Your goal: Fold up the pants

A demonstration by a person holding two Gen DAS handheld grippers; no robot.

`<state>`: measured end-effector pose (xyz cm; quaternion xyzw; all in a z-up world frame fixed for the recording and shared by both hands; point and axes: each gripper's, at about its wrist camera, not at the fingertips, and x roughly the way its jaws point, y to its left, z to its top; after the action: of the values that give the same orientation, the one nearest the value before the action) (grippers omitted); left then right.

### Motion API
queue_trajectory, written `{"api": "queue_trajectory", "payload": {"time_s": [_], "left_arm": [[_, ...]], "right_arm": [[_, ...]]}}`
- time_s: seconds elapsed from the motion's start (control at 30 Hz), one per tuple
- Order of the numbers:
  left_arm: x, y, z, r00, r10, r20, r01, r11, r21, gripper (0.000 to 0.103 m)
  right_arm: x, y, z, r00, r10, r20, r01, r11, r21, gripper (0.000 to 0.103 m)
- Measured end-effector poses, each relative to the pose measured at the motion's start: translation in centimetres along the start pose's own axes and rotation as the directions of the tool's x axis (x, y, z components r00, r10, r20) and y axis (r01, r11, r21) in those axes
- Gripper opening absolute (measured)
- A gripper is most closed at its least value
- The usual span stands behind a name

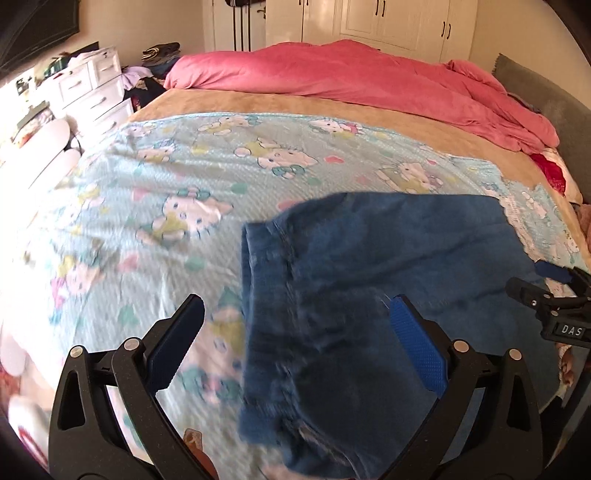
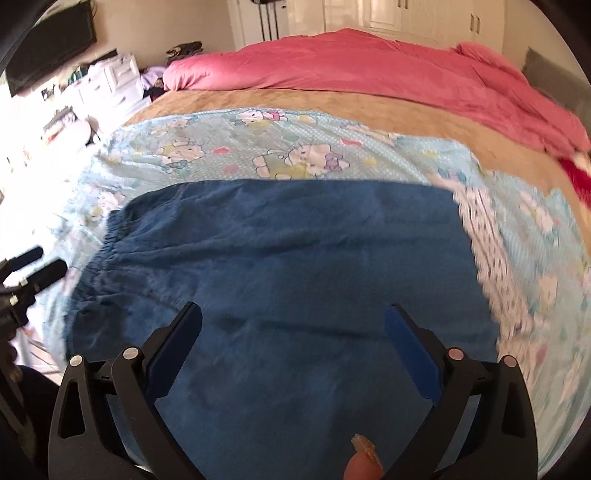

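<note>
The dark blue soft-fabric pants (image 2: 288, 266) are lying flat on the light blue cartoon-cat printed sheet (image 1: 155, 192) that is covering the near part of the bed. In the right wrist view the gathered elastic waistband (image 2: 110, 240) is sitting at the left end, and the cloth is spreading wide toward the right. In the left wrist view a stitched edge of the pants (image 1: 266, 280) is running down the middle of the picture, with the blue cloth filling the right side.

The left gripper (image 1: 295, 314) is hovering over that edge with its black, blue-padded fingers (image 1: 413, 343) spread wide, pinching nothing. The right gripper (image 2: 293, 317) is hanging over the middle of the pants, its fingers (image 2: 410, 350) also spread apart and empty. A fingertip (image 2: 360, 465) with a glittery nail is showing at the bottom edge of the right wrist view.

Beyond the printed sheet, a tan blanket (image 1: 332, 107) is lying across the bed, and a rumpled pink duvet (image 1: 351, 70) is piled at the far side. A white chest of drawers (image 1: 92, 88) is standing to the left, and white wardrobe doors (image 1: 388, 22) are lining the back wall.
</note>
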<state>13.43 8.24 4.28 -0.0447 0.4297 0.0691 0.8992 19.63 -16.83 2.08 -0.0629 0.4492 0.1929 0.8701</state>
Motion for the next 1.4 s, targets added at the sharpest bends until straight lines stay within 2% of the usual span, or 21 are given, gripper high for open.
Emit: {"api": "queue_trajectory", "payload": {"time_s": [0.1,0.27,0.33,0.4,0.57,0.7,0.8,0.87,0.9,0.93,0.97,1.1,1.17,1.23,1.27,1.3,1.33,1.4], "left_arm": [[1.6,1.4,2.1,1.000,0.018,0.008,-0.018,1.000,0.006,0.094],[3.9,4.1,4.1,0.999,0.027,0.031,-0.025,0.998,-0.050,0.094],[5.0,4.7,4.3,1.000,0.000,0.009,0.000,0.999,-0.053,0.094],[6.4,5.1,4.3,0.998,-0.055,-0.020,0.054,0.997,-0.057,0.094],[9.0,4.3,4.5,0.999,-0.002,-0.034,0.003,1.000,0.019,0.094],[10.8,4.3,5.3,0.998,-0.044,-0.036,0.045,0.999,0.024,0.094],[12.4,4.3,5.5,0.996,-0.061,-0.066,0.063,0.998,0.028,0.081],[13.5,4.3,5.1,0.993,-0.050,-0.103,0.052,0.998,0.021,0.055],[13.8,4.2,4.9,0.991,-0.064,-0.120,0.067,0.998,0.019,0.050],[13.8,3.9,4.7,0.990,-0.080,-0.118,0.084,0.996,0.031,0.039],[13.6,3.6,4.7,0.991,-0.072,-0.109,0.079,0.995,0.055,0.034],[12.3,3.2,4.9,0.996,-0.058,-0.067,0.065,0.993,0.094,0.027],[11.6,3.3,5.0,0.997,-0.067,-0.045,0.072,0.992,0.101,0.026],[10.9,3.1,5.2,0.997,-0.079,-0.024,0.082,0.991,0.111,0.026],[10.5,3.1,5.2,0.996,-0.087,-0.017,0.088,0.990,0.113,0.026],[10.2,3.0,5.3,0.997,-0.083,-0.007,0.083,0.989,0.120,0.026],[10.1,2.8,5.4,0.997,-0.079,-0.003,0.079,0.989,0.127,0.026],[9.9,2.8,5.2,0.998,-0.069,0.001,0.068,0.987,0.143,0.026]], "right_arm": [[1.0,-0.3,1.7,1.000,-0.001,0.006,0.001,0.999,-0.037,0.099],[3.0,0.3,4.7,1.000,-0.018,0.016,0.020,0.989,-0.144,0.099],[4.0,1.0,5.6,1.000,-0.021,0.011,0.023,0.980,-0.199,0.099],[5.3,1.9,6.7,1.000,-0.009,0.003,0.009,0.967,-0.256,0.099],[8.6,3.7,9.2,0.999,0.004,-0.033,-0.014,0.944,-0.329,0.099],[11.6,4.3,10.9,0.996,-0.011,-0.088,-0.022,0.932,-0.362,0.099],[13.3,4.6,11.7,0.992,-0.007,-0.129,-0.041,0.928,-0.369,0.099],[14.5,4.9,12.1,0.990,-0.021,-0.141,-0.036,0.922,-0.386,0.099],[14.8,5.2,12.2,0.990,-0.019,-0.143,-0.040,0.919,-0.393,0.099],[15.1,5.4,12.3,0.990,-0.013,-0.141,-0.045,0.915,-0.400,0.099],[15.4,5.8,12.4,0.990,-0.001,-0.139,-0.057,0.909,-0.413,0.099],[16.4,7.4,12.2,0.988,0.019,-0.153,-0.091,0.871,-0.483,0.097],[16.5,8.2,11.8,0.988,0.030,-0.154,-0.107,0.847,-0.521,0.085],[16.5,8.8,11.3,0.982,0.060,-0.179,-0.148,0.834,-0.532,0.052],[16.2,9.2,10.9,0.978,0.090,-0.188,-0.179,0.826,-0.535,0.042],[15.9,9.4,10.7,0.976,0.109,-0.186,-0.195,0.818,-0.541,0.027],[15.6,9.7,10.4,0.977,0.119,-0.176,-0.197,0.814,-0.546,0.018],[14.6,9.6,9.9,0.983,0.119,-0.141,-0.177,0.826,-0.535,0.012]]}}
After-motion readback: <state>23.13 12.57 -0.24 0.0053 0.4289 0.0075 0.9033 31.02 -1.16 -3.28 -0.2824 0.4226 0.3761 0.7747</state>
